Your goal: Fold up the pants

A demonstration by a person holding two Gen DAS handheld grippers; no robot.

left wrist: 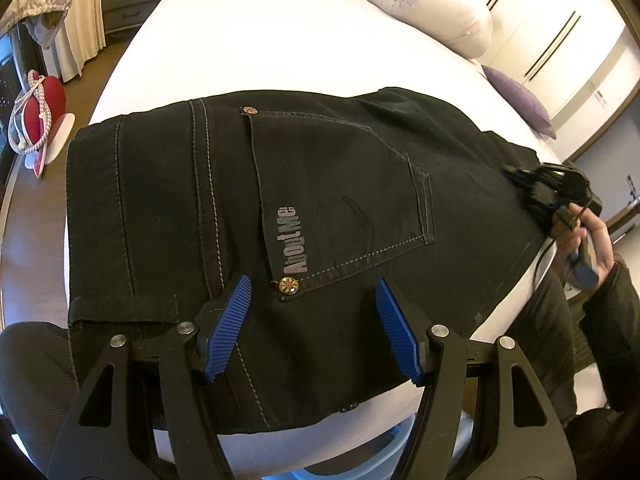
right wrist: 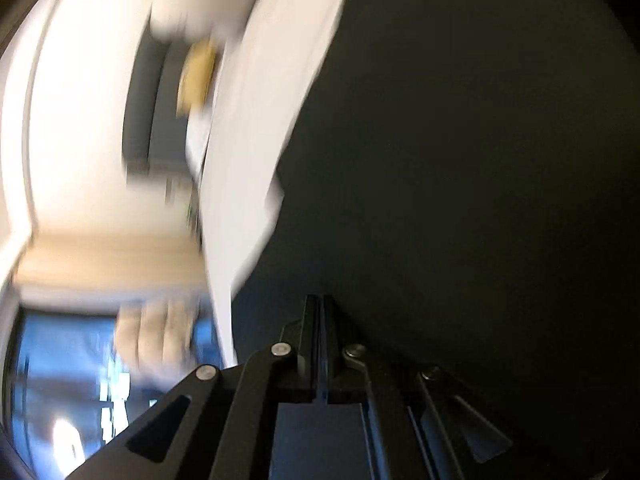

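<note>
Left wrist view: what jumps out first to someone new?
The black pants spread across the white bed, back pocket up with pale lettering on it. The left gripper hovers open over the pocket's brass rivet. At the right edge, a hand holds the right gripper at the pants' far edge.

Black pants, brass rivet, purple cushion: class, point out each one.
black pants [left wrist: 340, 184], left wrist view, on the back pocket panel.
brass rivet [left wrist: 287, 284], left wrist view, on its face at the pocket corner.
purple cushion [left wrist: 520, 102], left wrist view, on its top face.
</note>
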